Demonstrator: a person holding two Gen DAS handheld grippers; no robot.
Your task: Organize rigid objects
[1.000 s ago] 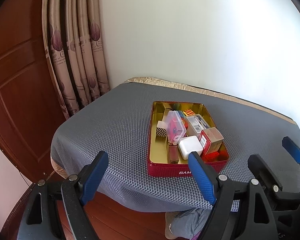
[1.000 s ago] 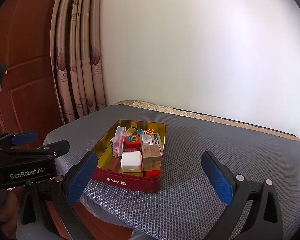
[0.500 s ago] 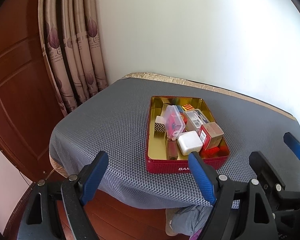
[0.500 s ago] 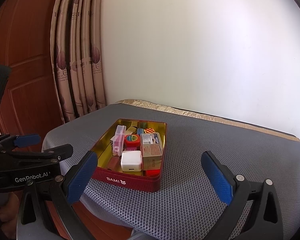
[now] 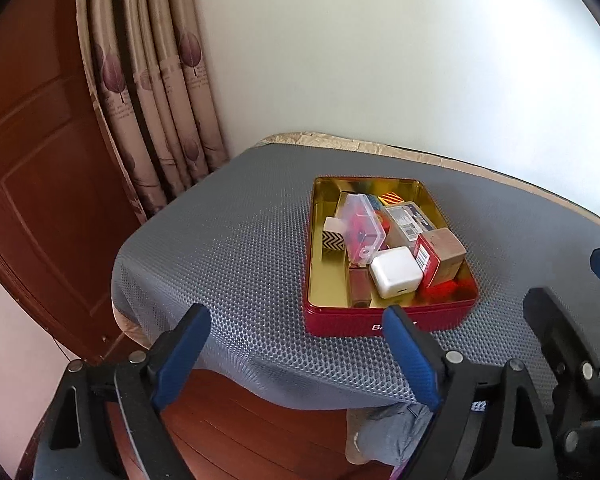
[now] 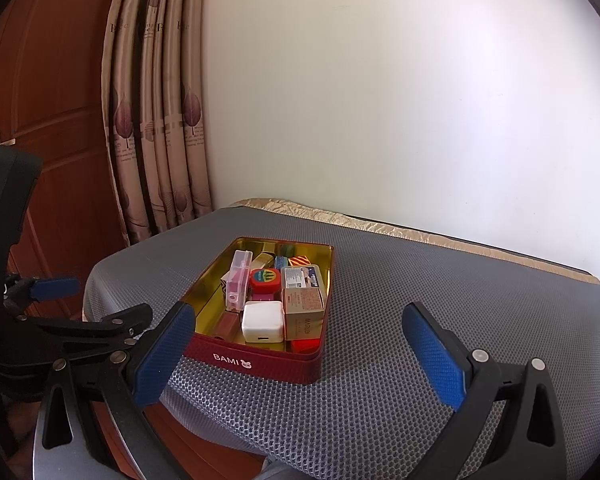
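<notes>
Both tools hung empty before a red tin (image 6: 260,358) on the grey-matted worktop (image 6: 440,308). The left tool (image 5: 296,350) had just been spreading its blue pads wide, nothing between them; the right tool (image 6: 300,354) stood equally wide and bare. The tin sat just ahead of both, crammed with small goods: a white charger (image 6: 263,321), a clear case (image 5: 360,228), cardboard boxes. All looked light and stiff. The charger's smooth flat sides seemed the likeliest hold, though possibly slippery.
</notes>
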